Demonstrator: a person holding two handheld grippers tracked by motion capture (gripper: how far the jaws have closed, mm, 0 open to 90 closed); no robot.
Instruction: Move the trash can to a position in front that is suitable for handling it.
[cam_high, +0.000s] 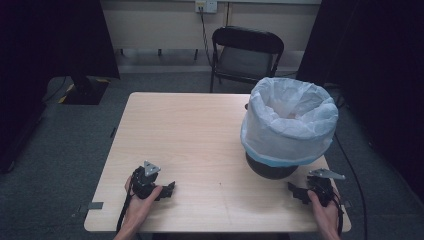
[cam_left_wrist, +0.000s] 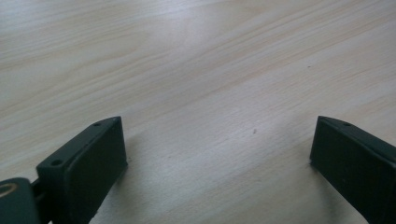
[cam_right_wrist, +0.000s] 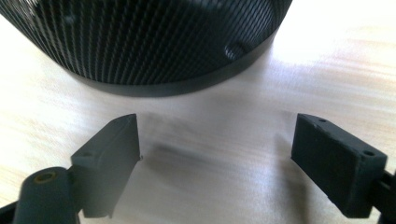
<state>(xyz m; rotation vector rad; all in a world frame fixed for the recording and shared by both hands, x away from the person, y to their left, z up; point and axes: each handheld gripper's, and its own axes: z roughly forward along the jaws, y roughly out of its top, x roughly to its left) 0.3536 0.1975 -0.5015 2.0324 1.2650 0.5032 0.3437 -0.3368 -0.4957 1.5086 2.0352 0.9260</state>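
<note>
A black mesh waste bin (cam_high: 271, 169) stands on the right half of the wooden table (cam_high: 190, 130), lined with a white bag (cam_high: 289, 120) folded over its rim. My left gripper (cam_high: 170, 190) rests near the front left of the table, held in a hand, jaws wide apart with bare wood between them (cam_left_wrist: 219, 135). My right gripper (cam_high: 296, 192) lies at the front right, just in front of the bin's base. It is open too, and the bin's mesh wall (cam_right_wrist: 149, 42) stands close ahead of its empty jaws (cam_right_wrist: 217, 140).
A black folding chair (cam_high: 246, 54) stands beyond the table's far edge. A dark stand base (cam_high: 84, 90) sits on the floor at the back left. Dark curtains flank both sides. Bare wood covers the table's middle and left.
</note>
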